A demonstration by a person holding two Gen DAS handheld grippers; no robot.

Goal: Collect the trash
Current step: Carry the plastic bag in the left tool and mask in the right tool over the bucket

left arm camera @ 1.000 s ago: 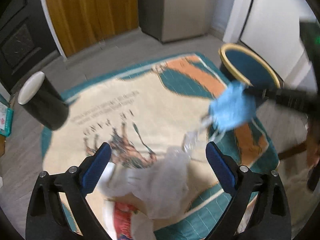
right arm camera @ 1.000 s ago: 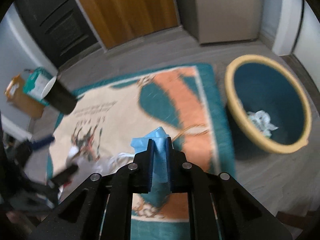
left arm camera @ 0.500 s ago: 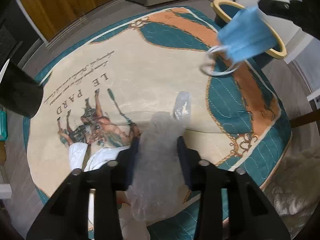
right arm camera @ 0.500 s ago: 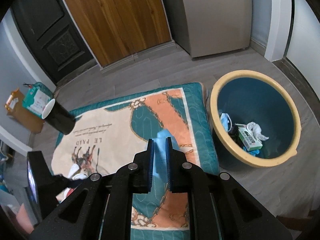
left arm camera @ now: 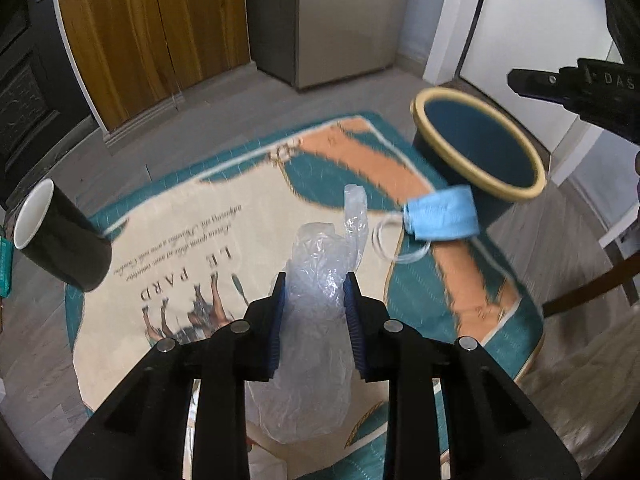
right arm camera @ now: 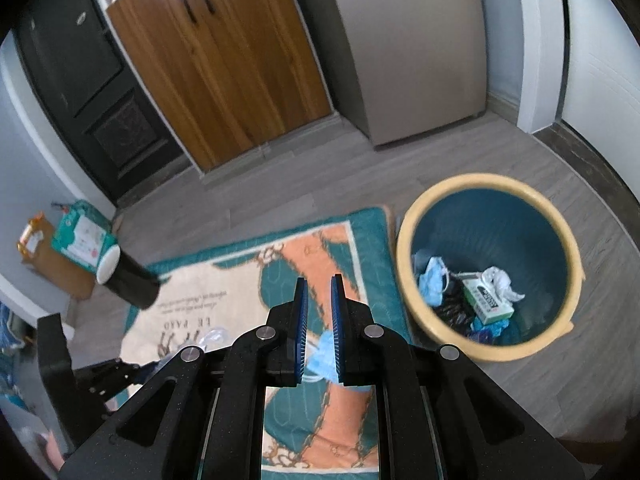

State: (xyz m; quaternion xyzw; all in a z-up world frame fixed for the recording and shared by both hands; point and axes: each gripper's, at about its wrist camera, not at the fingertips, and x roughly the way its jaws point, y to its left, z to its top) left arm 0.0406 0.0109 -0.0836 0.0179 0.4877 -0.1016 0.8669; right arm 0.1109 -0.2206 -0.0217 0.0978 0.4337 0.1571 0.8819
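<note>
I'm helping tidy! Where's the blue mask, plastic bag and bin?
blue mask (left arm camera: 444,216): left wrist view, pleated middle.
plastic bag (left arm camera: 316,280): left wrist view, crumpled middle.
bin (right arm camera: 484,181): right wrist view, yellow rim.

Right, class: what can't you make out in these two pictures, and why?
Right wrist view: whether the right gripper grips the blue mask; its fingers hide the contact.
Left wrist view: contents of the bin, hidden by its wall; lower end of the plastic bag, behind the left gripper.
Right wrist view: print on the box, too small.
</note>
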